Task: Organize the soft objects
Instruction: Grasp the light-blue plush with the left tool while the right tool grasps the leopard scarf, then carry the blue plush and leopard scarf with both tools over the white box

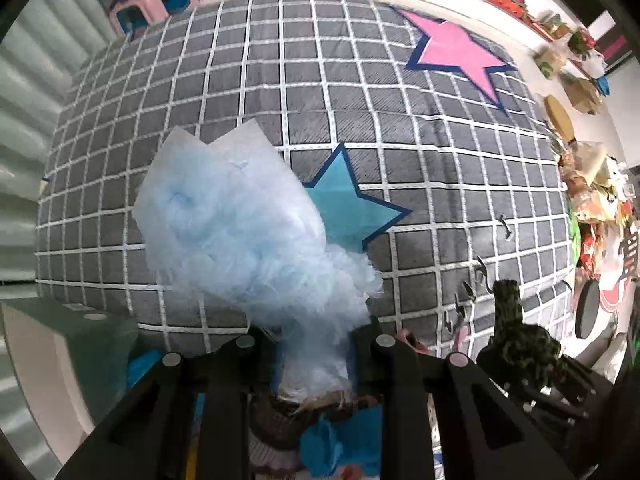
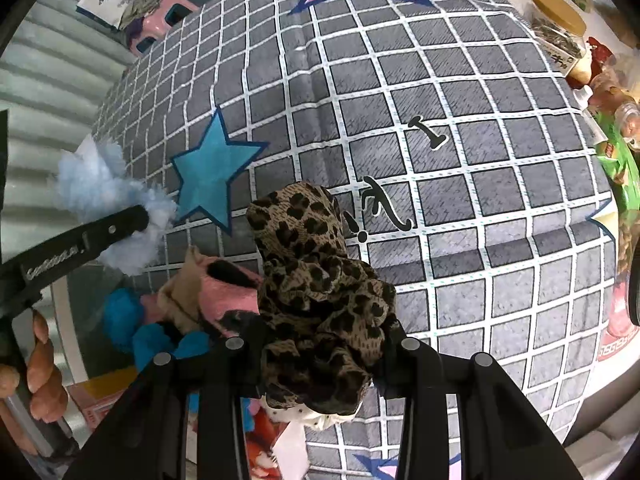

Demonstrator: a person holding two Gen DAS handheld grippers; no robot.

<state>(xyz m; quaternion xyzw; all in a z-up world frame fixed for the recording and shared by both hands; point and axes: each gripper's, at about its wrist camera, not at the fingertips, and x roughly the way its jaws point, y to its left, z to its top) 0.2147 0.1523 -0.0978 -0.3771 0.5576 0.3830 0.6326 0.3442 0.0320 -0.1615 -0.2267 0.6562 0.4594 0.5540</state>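
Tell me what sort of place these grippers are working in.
Probably a cluttered room at home. A grid-patterned bedsheet printed with stars covers a wide soft surface, likely a bed. A pink plastic stool stands beyond it, and a floor strip of snack packets and jars runs alongside.

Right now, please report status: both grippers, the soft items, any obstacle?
Left gripper shut on pale blue fluffy duster. Right gripper shut on leopard-print scrunchie. Both over the grid-pattern blanket. No obstacle seen.
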